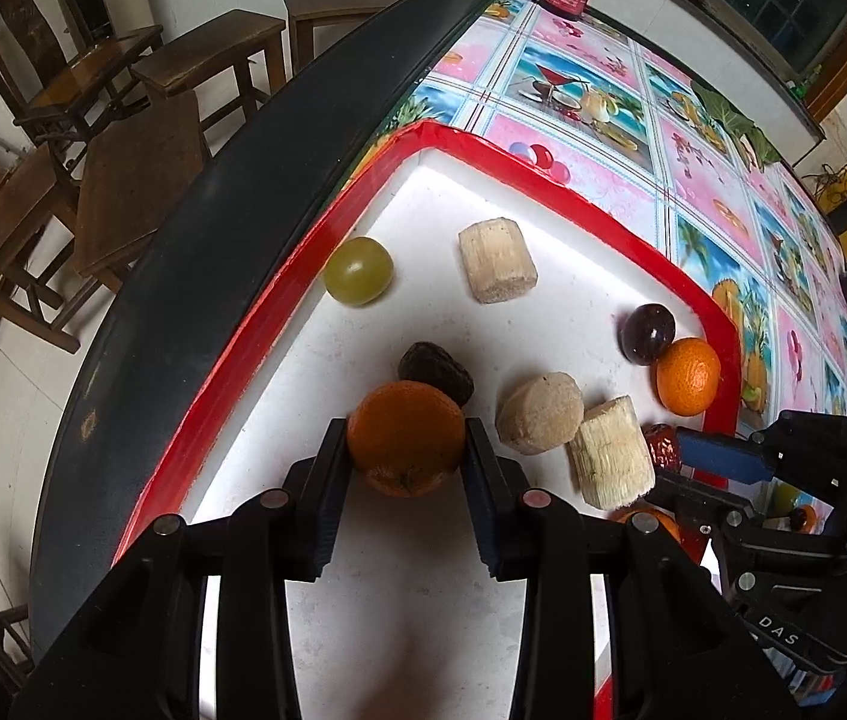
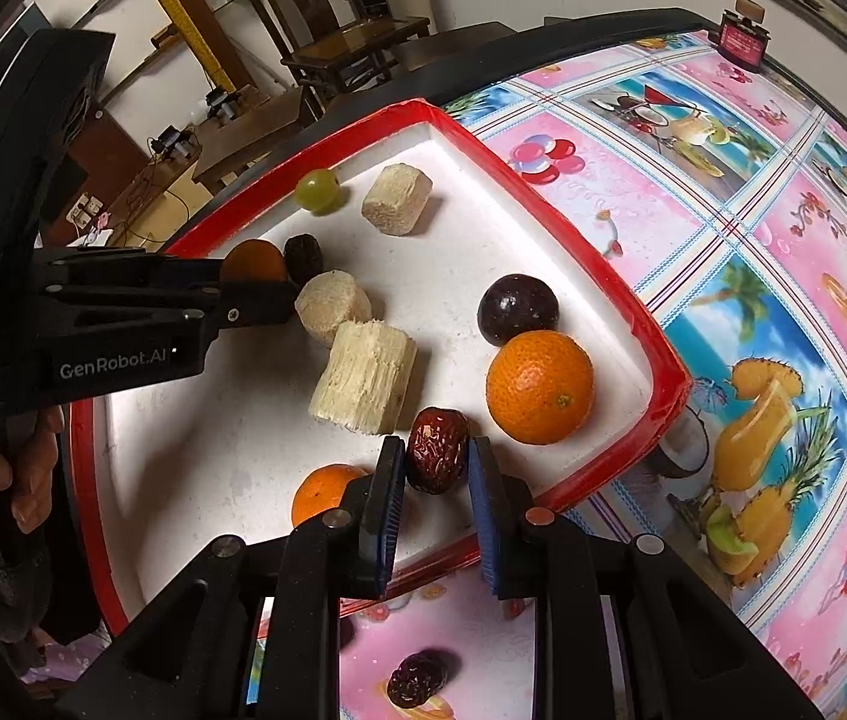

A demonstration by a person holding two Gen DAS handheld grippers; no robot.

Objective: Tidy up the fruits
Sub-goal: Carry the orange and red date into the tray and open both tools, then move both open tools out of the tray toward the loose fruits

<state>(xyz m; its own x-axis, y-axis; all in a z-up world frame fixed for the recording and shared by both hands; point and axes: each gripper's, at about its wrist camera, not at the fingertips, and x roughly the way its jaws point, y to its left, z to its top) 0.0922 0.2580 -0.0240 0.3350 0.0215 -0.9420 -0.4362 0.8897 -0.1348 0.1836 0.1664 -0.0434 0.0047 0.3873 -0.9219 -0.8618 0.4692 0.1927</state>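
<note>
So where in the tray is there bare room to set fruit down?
Bare floor lies between the cane chunk and the dark plum, toward the far rim. Crowded around the two middle cane pieces and both grippers.

In the red-rimmed white tray (image 2: 633,324) lie a green grape (image 2: 317,191), three pale cane chunks (image 2: 364,377), a dark plum (image 2: 518,308) touching an orange (image 2: 540,387), a dark wrinkled date (image 1: 435,373) and two more oranges (image 1: 405,444). A red date (image 2: 436,457) stands upright; another (image 2: 417,679) lies outside on the cloth.
</note>
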